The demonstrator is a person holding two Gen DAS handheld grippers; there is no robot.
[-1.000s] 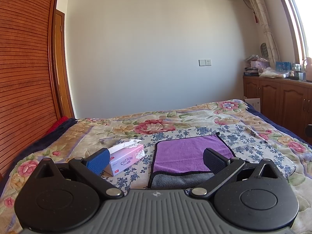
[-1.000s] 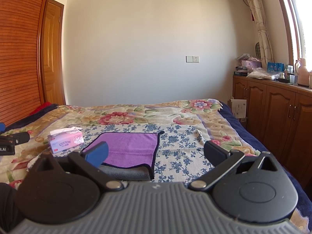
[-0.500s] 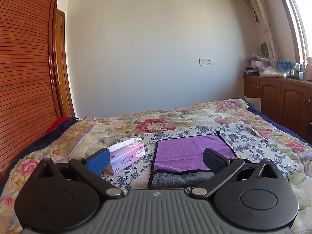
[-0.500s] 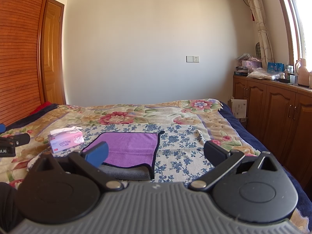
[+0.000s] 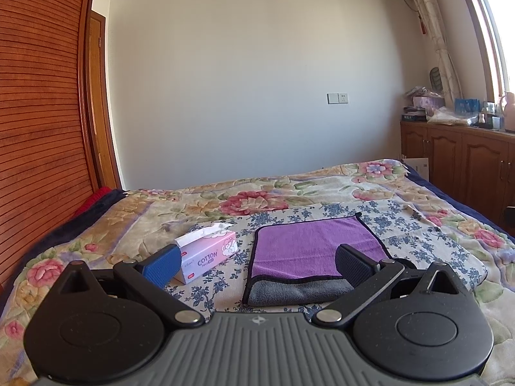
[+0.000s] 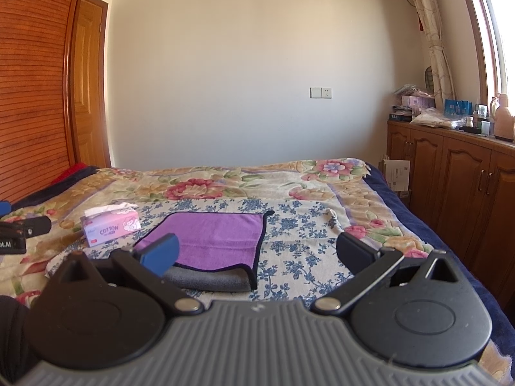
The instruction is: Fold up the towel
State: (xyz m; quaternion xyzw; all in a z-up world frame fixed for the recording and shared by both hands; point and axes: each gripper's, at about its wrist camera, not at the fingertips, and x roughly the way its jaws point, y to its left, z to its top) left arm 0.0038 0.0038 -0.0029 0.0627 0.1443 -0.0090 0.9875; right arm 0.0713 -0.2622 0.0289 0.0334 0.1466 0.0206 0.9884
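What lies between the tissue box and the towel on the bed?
Nothing: only bare floral bedcover separates the tissue box from the towel. Both wrist views show this.

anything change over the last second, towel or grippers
Nothing visibly changed. The left gripper and right gripper stay open and back from the towel, which lies as before on the bed beside the tissue box.

The towel (image 5: 309,244) is purple with a dark border, and its near edge turns up grey. Left of the towel, the tissue box (image 5: 209,255) is pink and white with "COTTON" lettering. Under the towel lies a cloth (image 6: 299,228) of blue flowers on white; beyond the towel, the bed (image 6: 225,183) blanket shows pink roses on cream.
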